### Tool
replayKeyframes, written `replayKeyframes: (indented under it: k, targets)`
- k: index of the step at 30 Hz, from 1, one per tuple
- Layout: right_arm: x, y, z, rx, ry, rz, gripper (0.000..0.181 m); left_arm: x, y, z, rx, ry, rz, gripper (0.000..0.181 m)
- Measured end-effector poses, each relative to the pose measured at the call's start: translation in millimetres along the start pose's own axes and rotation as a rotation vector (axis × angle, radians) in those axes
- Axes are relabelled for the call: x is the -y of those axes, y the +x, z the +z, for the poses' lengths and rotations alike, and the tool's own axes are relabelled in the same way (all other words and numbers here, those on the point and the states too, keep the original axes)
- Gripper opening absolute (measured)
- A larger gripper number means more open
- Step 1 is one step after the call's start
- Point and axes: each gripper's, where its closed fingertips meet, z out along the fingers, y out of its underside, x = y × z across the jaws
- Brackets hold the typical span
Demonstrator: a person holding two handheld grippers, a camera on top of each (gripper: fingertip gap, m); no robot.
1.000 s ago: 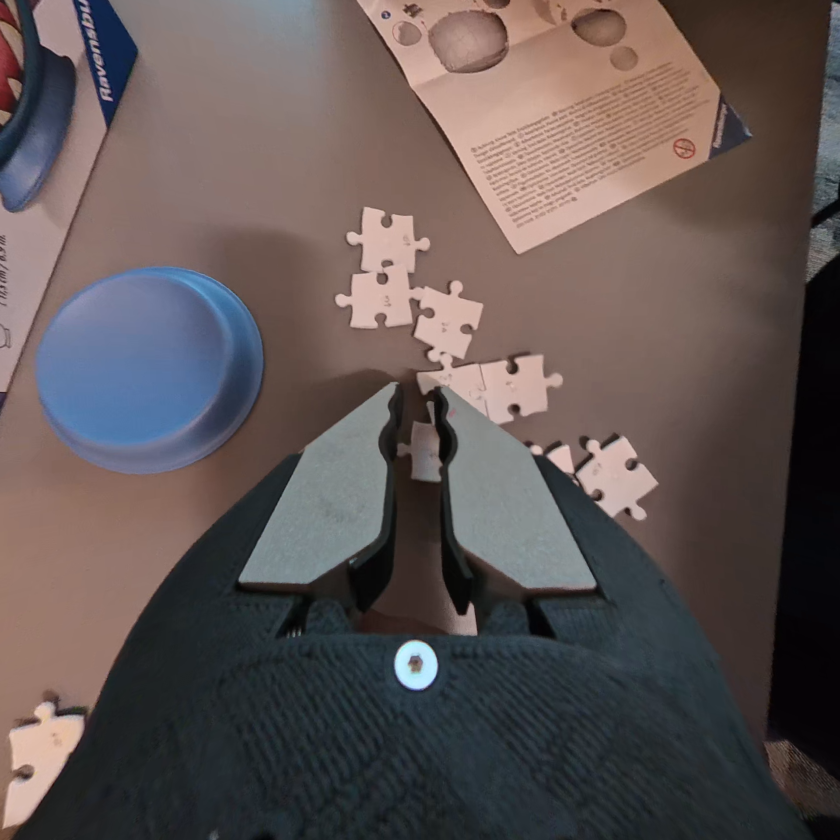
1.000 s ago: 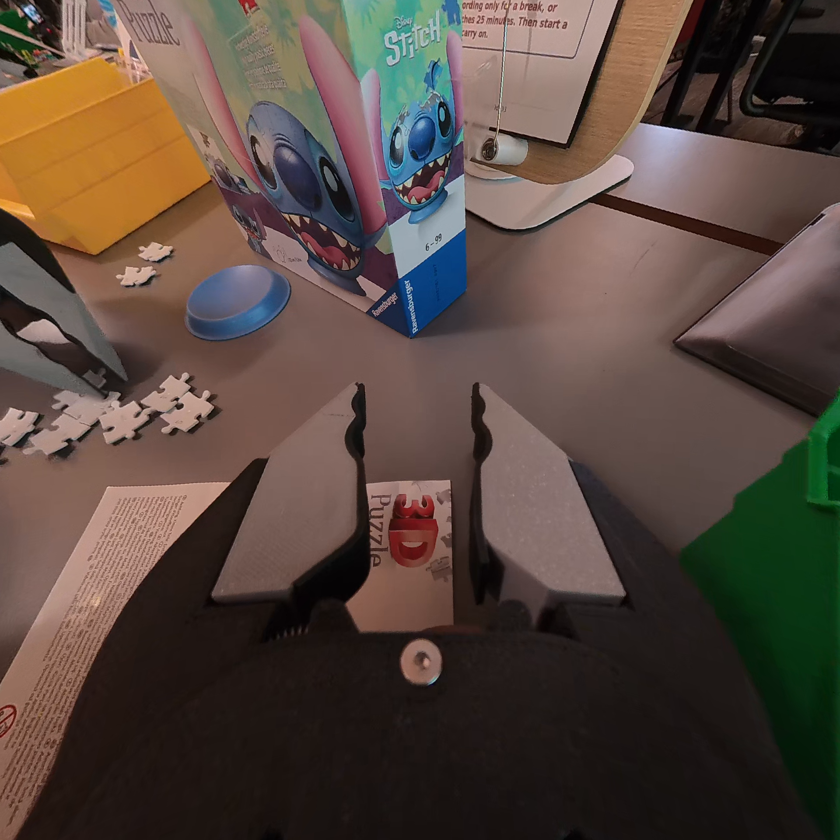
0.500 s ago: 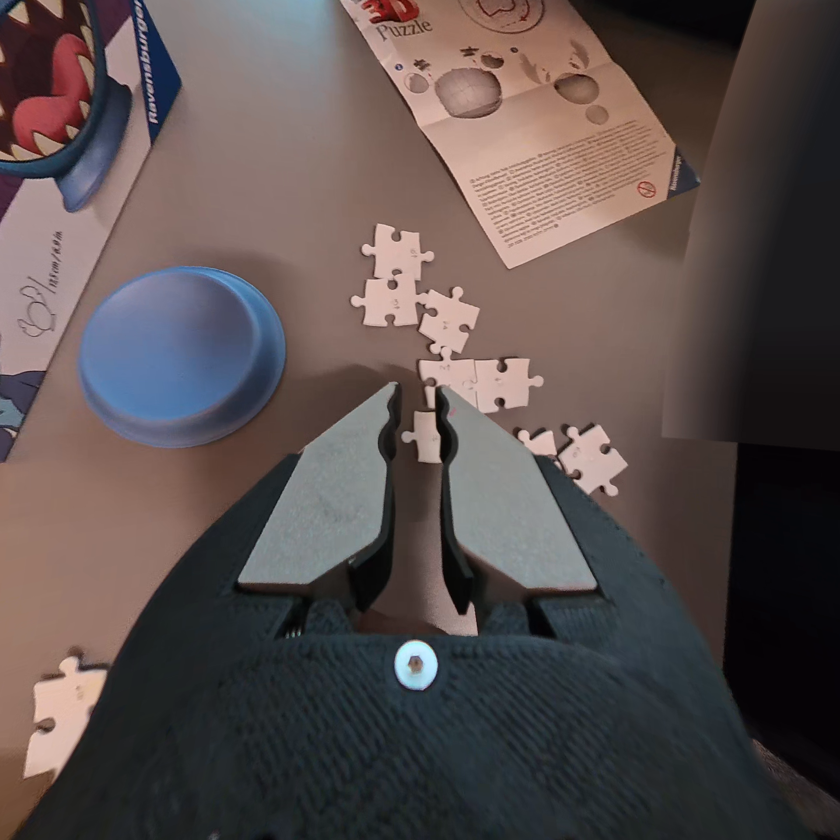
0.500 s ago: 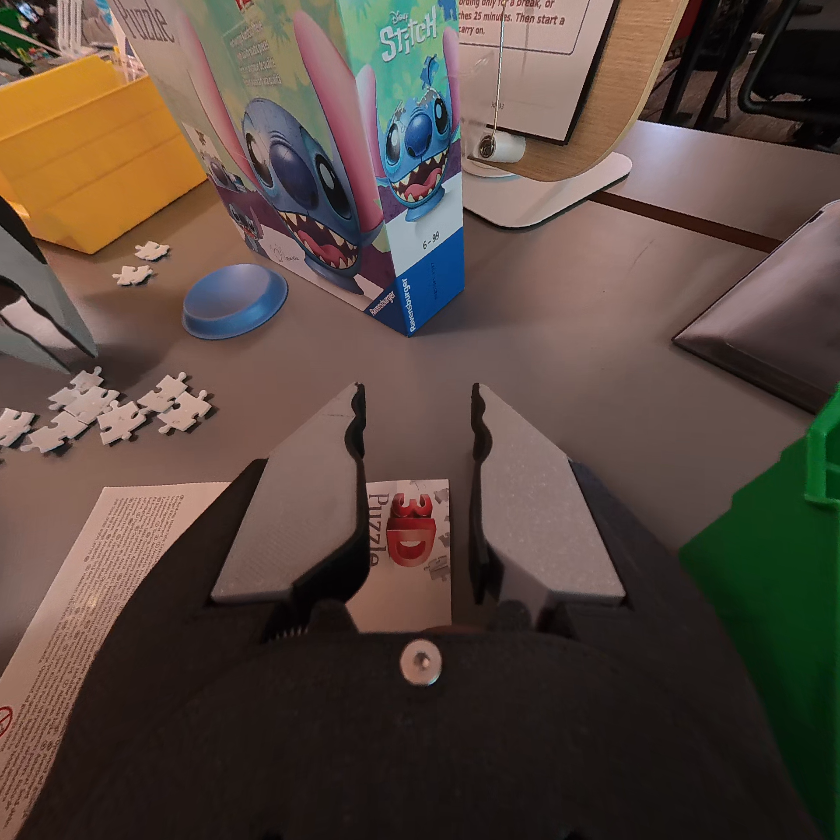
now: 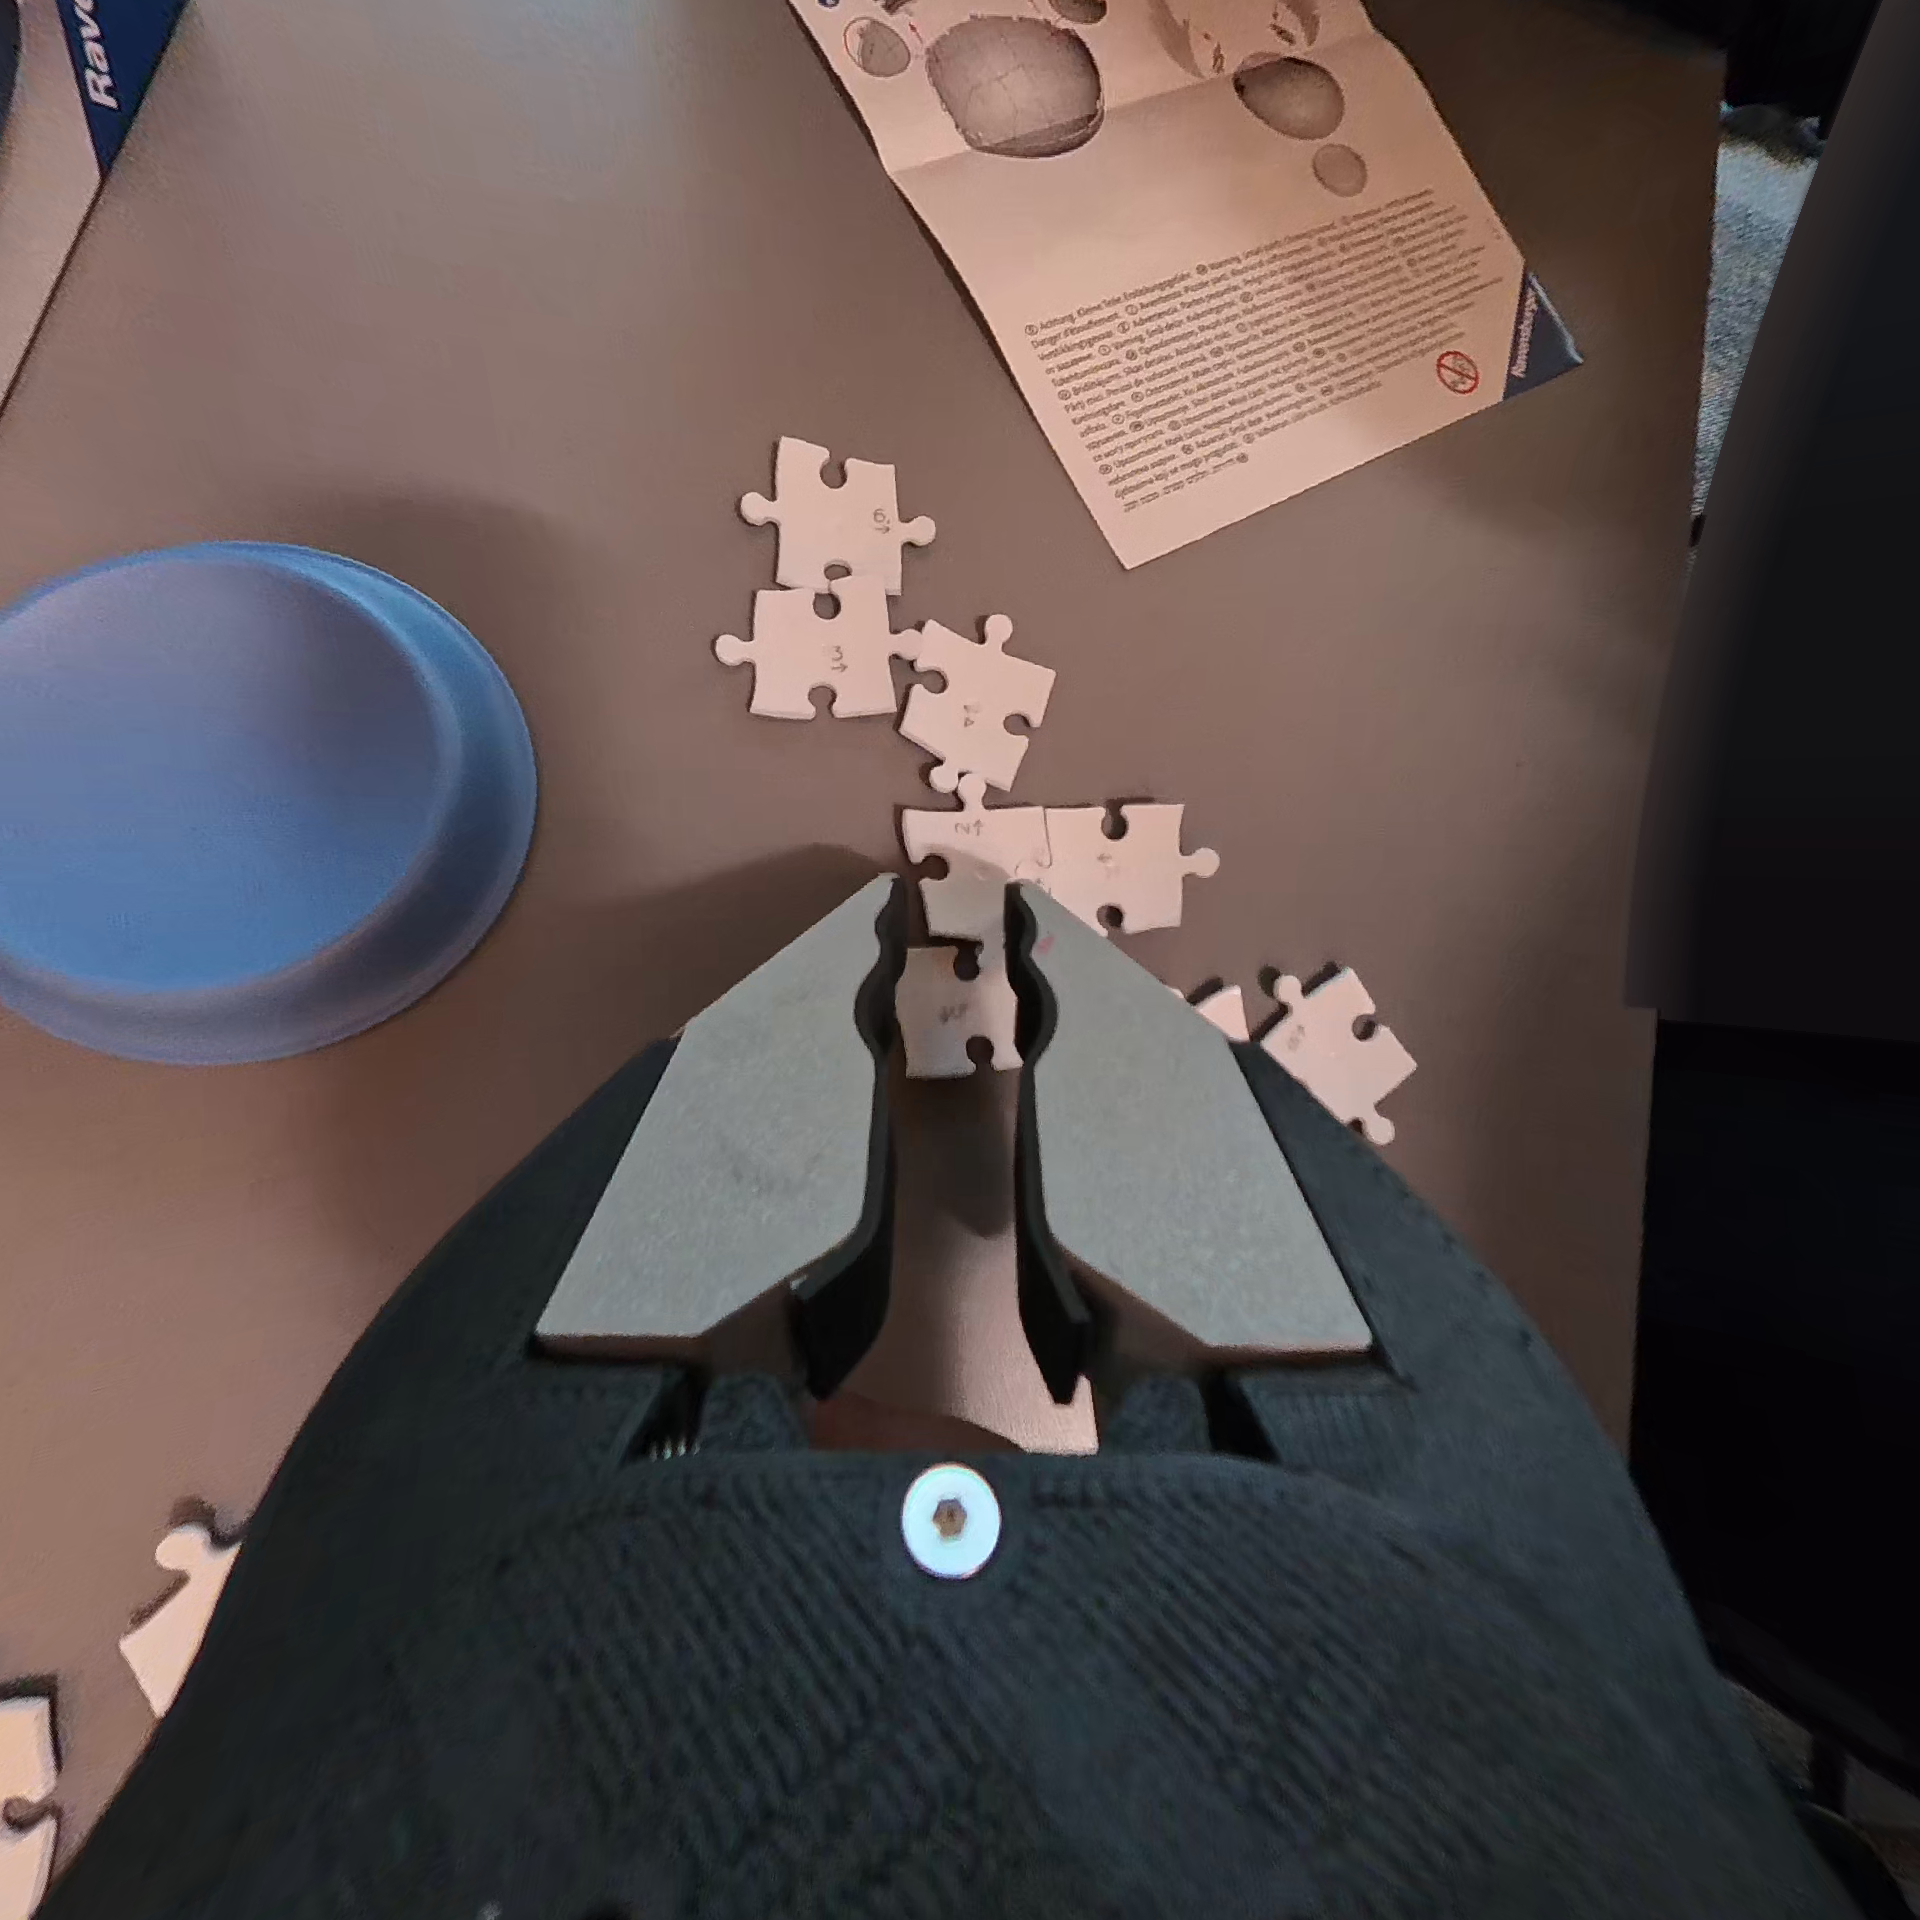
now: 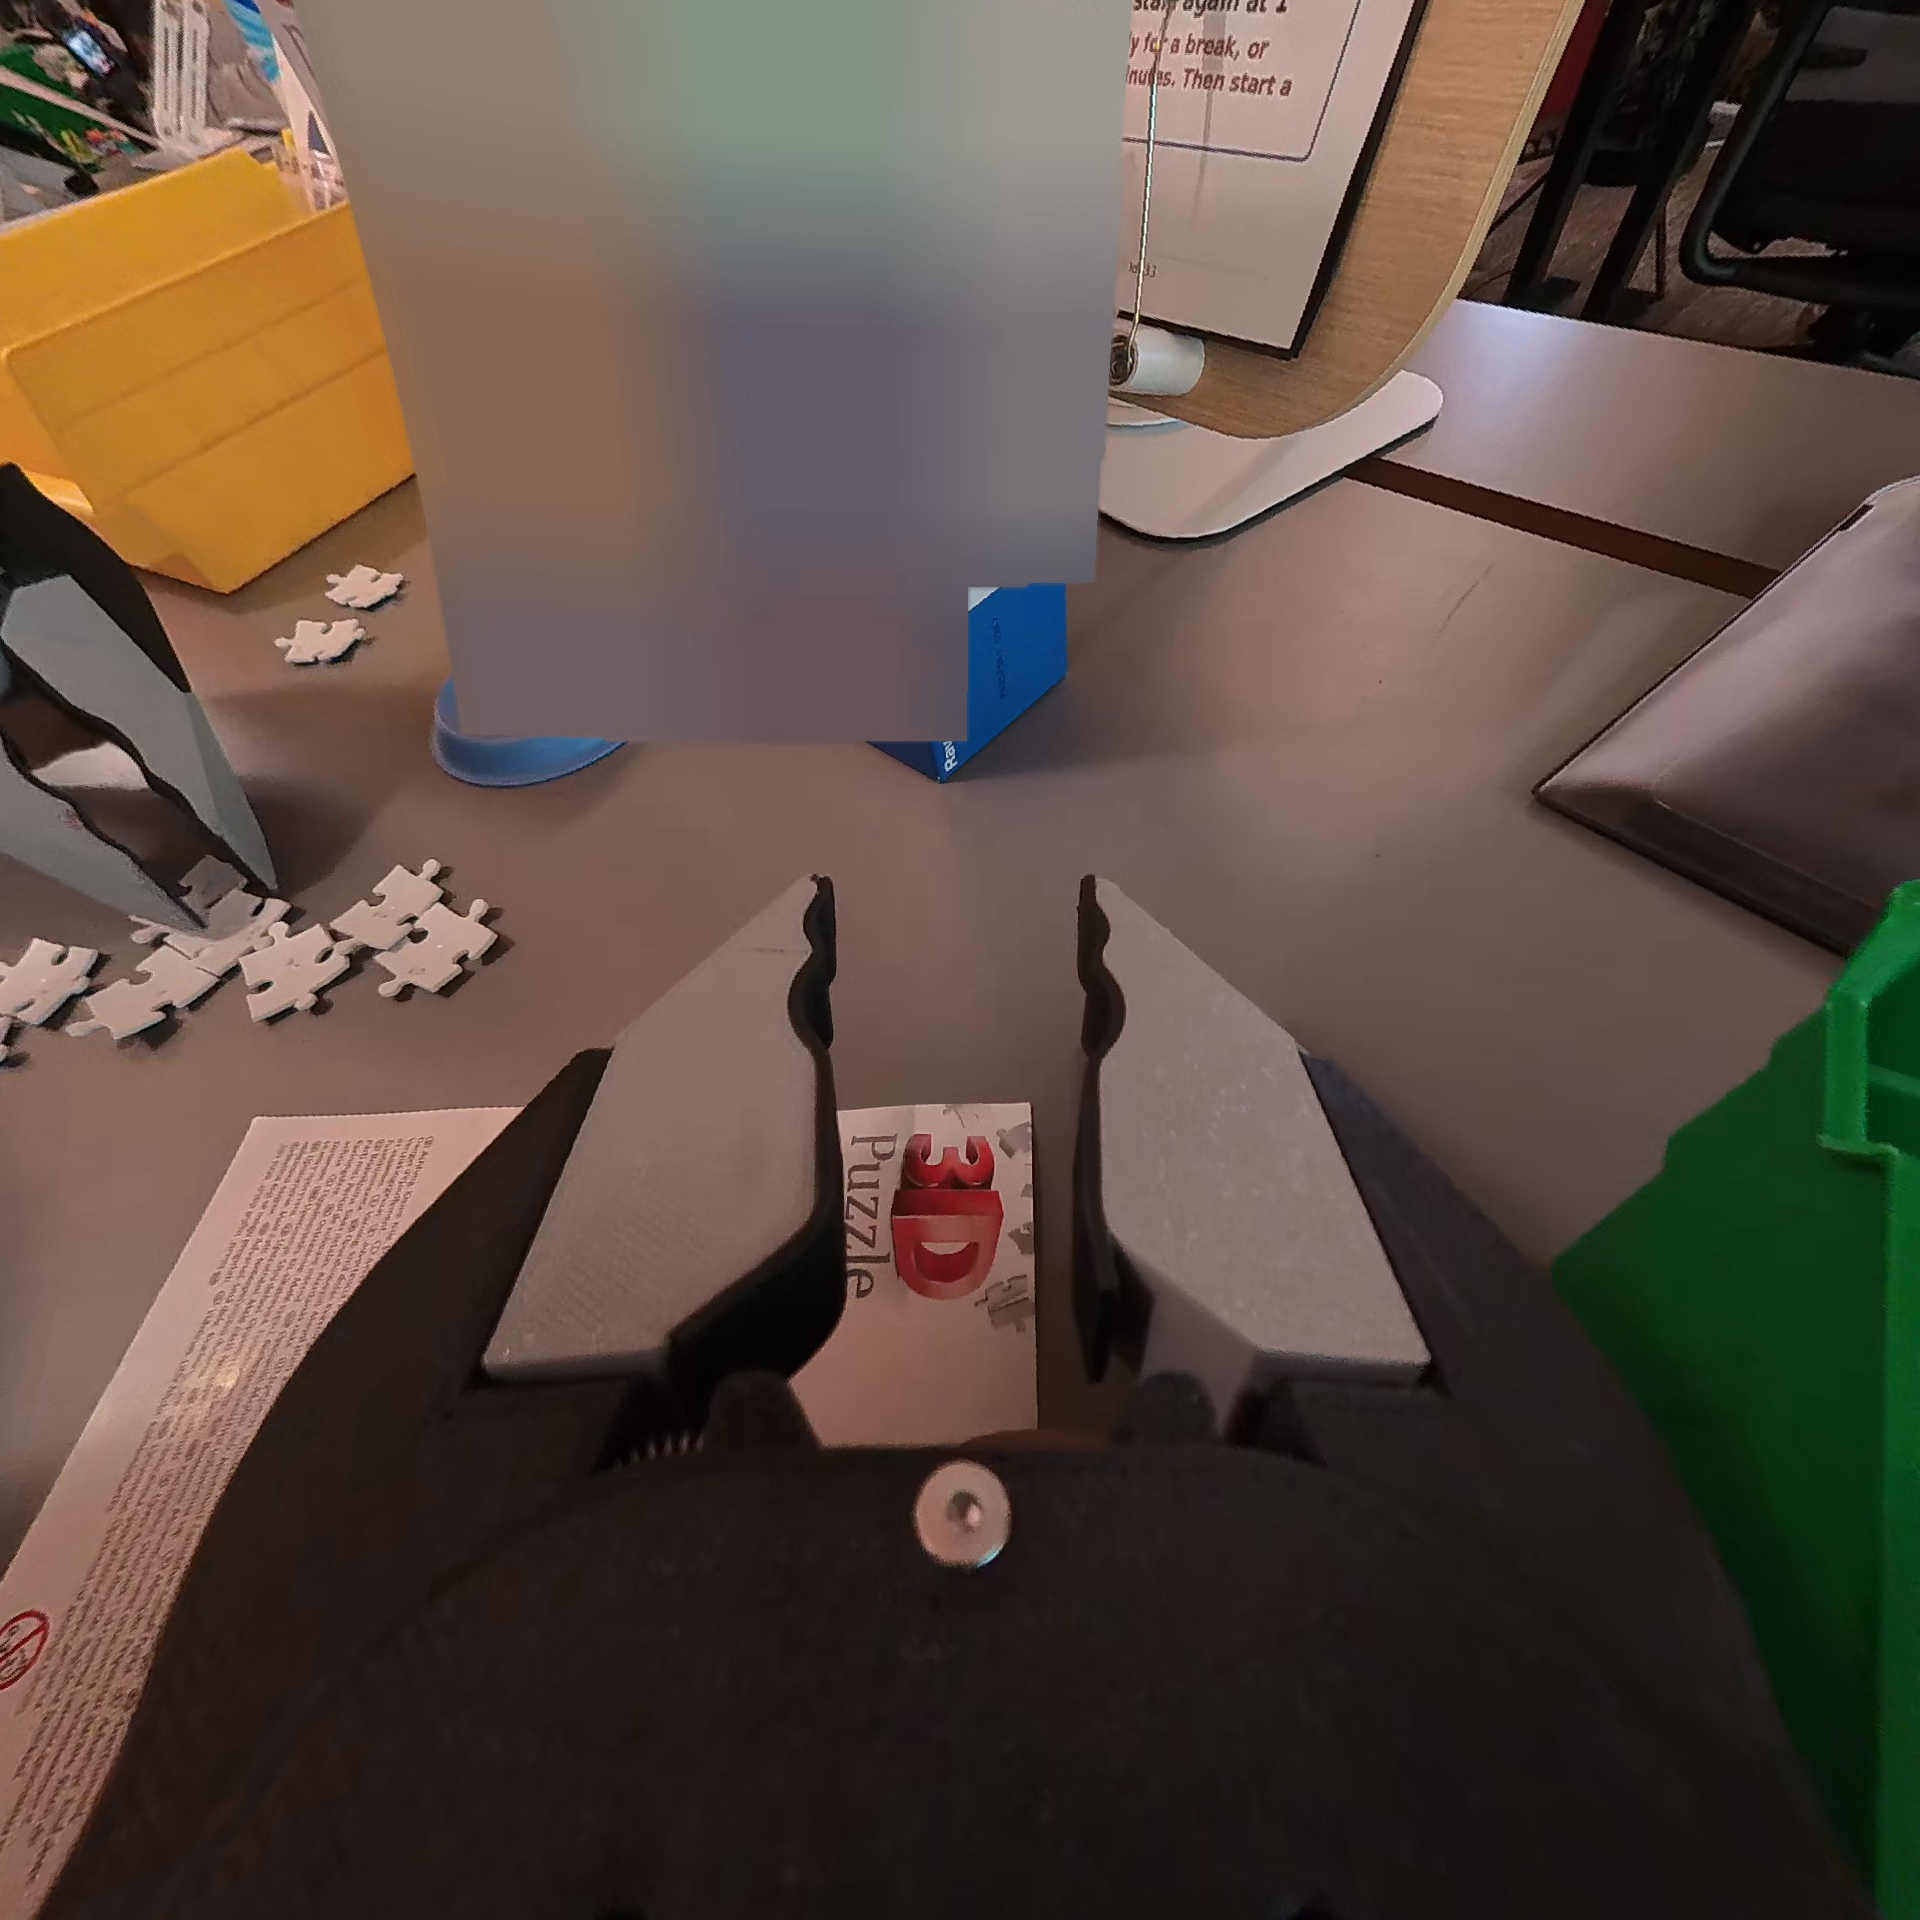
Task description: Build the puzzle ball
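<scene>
The left tongs [image 5: 951, 904] pinch a white cardboard puzzle piece [image 5: 951, 1010] above the grey worktop [image 5: 520, 364], while the right tongs [image 6: 951, 914] gape wide, empty.

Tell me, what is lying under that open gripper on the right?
Under the right gripper lies a printed instruction sheet on the grey table. One strip shows between its open fingers, another at left. The gripper's black body covers the rest.

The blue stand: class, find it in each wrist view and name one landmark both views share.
Left wrist view: blue stand at the left edge, left of the puzzle pieces.
Right wrist view: upper left of centre, mostly behind a blur patch.
Shared landmark: the leaflet.
</scene>
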Motion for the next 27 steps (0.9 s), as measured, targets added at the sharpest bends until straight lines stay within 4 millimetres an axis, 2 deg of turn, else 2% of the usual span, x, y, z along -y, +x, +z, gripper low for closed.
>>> replayKeyframes:
  k: [4,7,15,21,27]
  targets:
    - [-0.2,-0.3,0.5,0.000,-0.001,-0.002,0.044,2.0,7.6,4.8,-0.020,0.010,0.056,0.000]
    - [-2.7,0.1,2.4,-0.002,-0.011,-0.001,0.044,1.3,17.1,6.8,-0.047,0.004,0.104,0.000]
    - [3.3,1.8,-2.9,-0.011,0.012,-0.004,0.044,5.1,13.2,8.5,0.030,0.008,0.224,0.000]
    - [4.4,2.1,-4.2,-0.013,0.017,-0.005,0.044,7.0,25.9,13.2,-0.004,0.021,0.282,0.000]
    - [5.5,4.0,-5.6,-0.019,0.023,-0.003,0.043,8.7,26.8,14.3,-0.005,0.035,0.285,0.000]
